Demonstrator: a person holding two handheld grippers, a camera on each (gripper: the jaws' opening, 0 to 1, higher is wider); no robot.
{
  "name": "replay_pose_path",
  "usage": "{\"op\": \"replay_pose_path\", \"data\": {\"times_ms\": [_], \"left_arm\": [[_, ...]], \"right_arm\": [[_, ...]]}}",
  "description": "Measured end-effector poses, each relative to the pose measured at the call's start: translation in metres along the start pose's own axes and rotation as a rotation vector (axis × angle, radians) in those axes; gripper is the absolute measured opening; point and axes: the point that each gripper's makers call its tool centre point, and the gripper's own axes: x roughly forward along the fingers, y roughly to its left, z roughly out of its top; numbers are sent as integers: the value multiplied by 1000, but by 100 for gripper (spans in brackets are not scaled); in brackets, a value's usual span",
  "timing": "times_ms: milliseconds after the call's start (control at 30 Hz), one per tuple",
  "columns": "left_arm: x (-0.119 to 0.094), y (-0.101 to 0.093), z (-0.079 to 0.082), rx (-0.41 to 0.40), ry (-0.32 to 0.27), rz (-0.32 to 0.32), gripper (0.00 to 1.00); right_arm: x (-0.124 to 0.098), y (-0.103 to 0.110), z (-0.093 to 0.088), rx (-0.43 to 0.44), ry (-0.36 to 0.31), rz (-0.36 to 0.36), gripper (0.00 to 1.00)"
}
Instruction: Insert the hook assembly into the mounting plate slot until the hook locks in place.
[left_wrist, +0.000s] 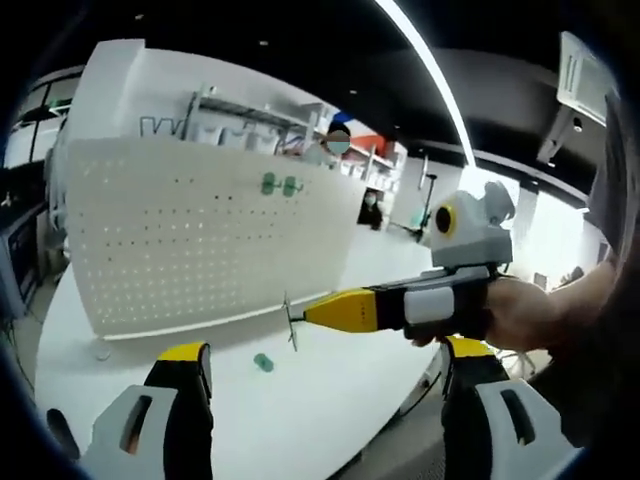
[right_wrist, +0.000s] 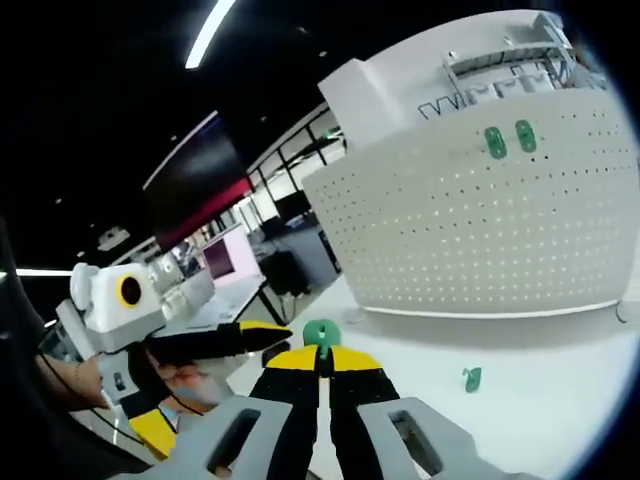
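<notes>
- the right gripper (right_wrist: 320, 362) had its yellow-tipped jaws closed together on a green hook piece (right_wrist: 321, 333), whose top stood up just above the tips; in the left gripper view the same gripper (left_wrist: 305, 313) came in from the right, and a thin metal hook (left_wrist: 290, 322) hung from its tip.
- the left gripper (left_wrist: 330, 375) held nothing, its jaws wide apart, and hung back from the white pegboard (left_wrist: 200, 240).
- in the right gripper view the left gripper (right_wrist: 285, 337) showed at lower left, in a person's hand (right_wrist: 180, 385).
- the pegboard stood upright on the white table (left_wrist: 300, 420); the held hook was in front of it, near its lower right corner and apart from it.
- two green pieces (right_wrist: 508, 138) were already on the pegboard, high up near its top edge.
- another green piece (left_wrist: 263, 362) lay loose on the table just in front of the pegboard's base.
- risk, as a judgement: the hook dangled from a narrow pinch, so it could twist or slip on contact, miss its holes and fail to lock; pushing hard could also tip or slide the board.
</notes>
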Motion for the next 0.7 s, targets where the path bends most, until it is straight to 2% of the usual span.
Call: {"op": "replay_pose_path", "data": {"times_ms": [433,700], "left_arm": [[3,-4,1,-29,-3,-9,100],[3,-7,3,-27,-6,-25,100]], "right_arm": [[-5,-22,1,-50,-15,-71,0],[-10,-60,28,-88,-79,-170,0]]}}
